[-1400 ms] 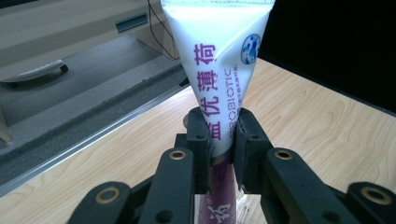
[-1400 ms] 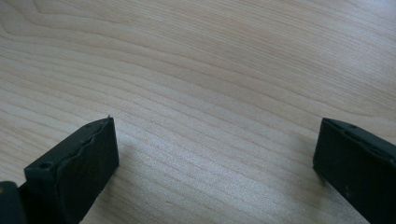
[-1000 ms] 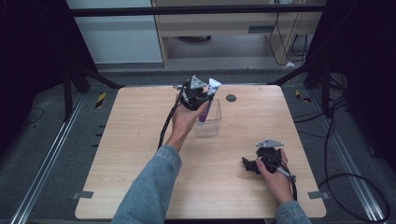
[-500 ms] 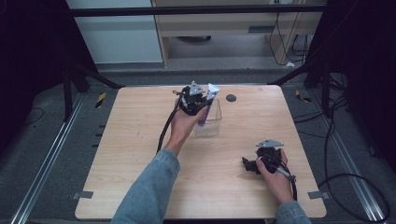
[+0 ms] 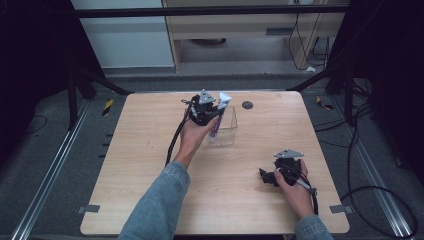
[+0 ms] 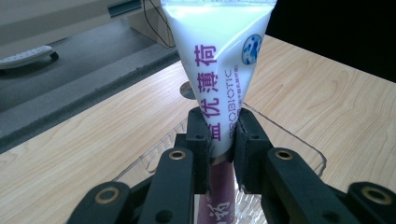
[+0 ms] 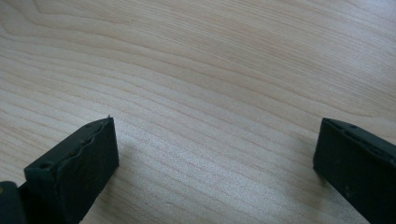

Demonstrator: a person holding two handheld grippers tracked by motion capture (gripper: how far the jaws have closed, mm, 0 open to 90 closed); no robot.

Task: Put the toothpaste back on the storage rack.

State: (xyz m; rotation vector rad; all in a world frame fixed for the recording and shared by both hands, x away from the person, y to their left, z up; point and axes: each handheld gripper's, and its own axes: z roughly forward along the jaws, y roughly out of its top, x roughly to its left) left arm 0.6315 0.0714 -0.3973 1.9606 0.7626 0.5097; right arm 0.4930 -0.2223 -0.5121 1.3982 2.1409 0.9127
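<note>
My left gripper (image 5: 214,116) is shut on a white and purple toothpaste tube (image 6: 219,70), crimped end up, purple cap end down. The tube (image 5: 220,112) hangs over a clear plastic box (image 5: 226,132) at the table's far middle, and its lower end reaches inside the box's rim (image 6: 280,135). At the near right of the table, my right gripper (image 5: 264,176) rests low on the wood. Its jaws stand wide apart, with only bare tabletop between the fingers (image 7: 74,163).
A small dark round hole (image 5: 247,105) sits in the wooden table (image 5: 150,190) just beyond the box. Black frame bars and cables surround the table. A white power strip (image 6: 28,53) lies on the grey floor behind.
My left gripper has carried the tube a little toward the near left and lower, into the box. The right gripper has stayed where it was.
</note>
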